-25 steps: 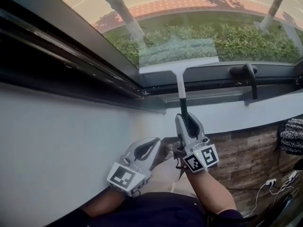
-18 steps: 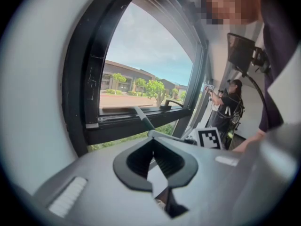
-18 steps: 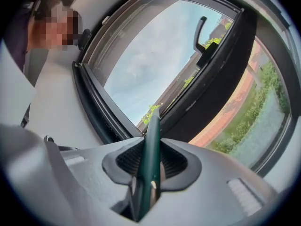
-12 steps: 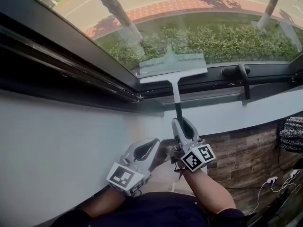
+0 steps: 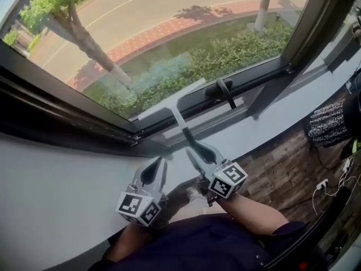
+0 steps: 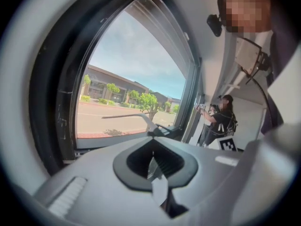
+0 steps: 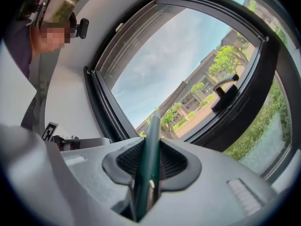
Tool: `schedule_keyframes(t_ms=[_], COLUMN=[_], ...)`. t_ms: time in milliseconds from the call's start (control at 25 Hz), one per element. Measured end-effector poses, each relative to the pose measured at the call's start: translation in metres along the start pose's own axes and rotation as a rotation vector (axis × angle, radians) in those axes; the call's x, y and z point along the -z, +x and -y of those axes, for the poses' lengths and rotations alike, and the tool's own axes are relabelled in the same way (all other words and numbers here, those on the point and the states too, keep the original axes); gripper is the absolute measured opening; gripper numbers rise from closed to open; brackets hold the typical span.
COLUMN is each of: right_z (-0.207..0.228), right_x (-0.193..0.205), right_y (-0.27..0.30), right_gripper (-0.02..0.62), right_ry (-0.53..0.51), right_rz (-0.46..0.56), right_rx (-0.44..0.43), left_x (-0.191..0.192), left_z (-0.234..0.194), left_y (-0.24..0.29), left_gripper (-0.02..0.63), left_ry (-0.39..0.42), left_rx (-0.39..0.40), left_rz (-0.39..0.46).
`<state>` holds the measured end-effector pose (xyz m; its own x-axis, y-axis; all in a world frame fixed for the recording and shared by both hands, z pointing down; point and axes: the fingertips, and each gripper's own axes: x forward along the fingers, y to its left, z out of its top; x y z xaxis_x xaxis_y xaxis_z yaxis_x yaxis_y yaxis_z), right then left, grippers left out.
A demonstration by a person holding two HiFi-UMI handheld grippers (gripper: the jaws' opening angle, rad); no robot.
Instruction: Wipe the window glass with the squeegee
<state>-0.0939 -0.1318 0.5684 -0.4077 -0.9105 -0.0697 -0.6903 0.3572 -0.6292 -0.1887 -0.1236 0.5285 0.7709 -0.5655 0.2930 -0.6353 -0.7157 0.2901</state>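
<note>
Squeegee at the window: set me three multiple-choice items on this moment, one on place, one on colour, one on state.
1. Where is the blade of the squeegee?
A. low on the glass, by the frame
B. on the floor
C. at the top of the pane

2. What colour is the handle?
A. red
B. dark green
C. yellow

3. How is the right gripper?
A. open and empty
B. laid down on the sill
C. shut on the handle

Answers:
1 A: the head view shows the blade lying along the bottom frame.
2 B: the right gripper view shows it dark green.
3 C: the jaws press the handle from both sides.
</note>
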Motion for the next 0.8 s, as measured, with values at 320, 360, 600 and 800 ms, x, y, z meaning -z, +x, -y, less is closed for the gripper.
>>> schedule_keyframes(t_ms=[320,360,600,800], right_z=[-0.004,-0.009,-0.024,-0.035], right_x=[-0.114,-0.125,-0.169,-0.195], right_y=[-0.035,-0.038,-0.057,-0.073], right_gripper=[0.103,0.103,0.103,0.103], right_ry=[-0.156,-0.178,-0.332,-0.450], right_rz=[0.174,0.191,0.265,0.313], right_rx=[-0.053,-0.068,-0.164,-0.241], left_x=[-0.053,-0.061,-0.121,-0.148], left_z=[0.050,0.063,0.145,0.190], left_y=[0.050,0.055,0.079,0.102], left_gripper=[0.008,0.008,0.254,0.281], left_ry=[-0.050,-0.066,-0.181,-0.218], left_rx=[0.202,0.273,0.628,0.753], left_rz=[0.063,0.083,0.155,0.190])
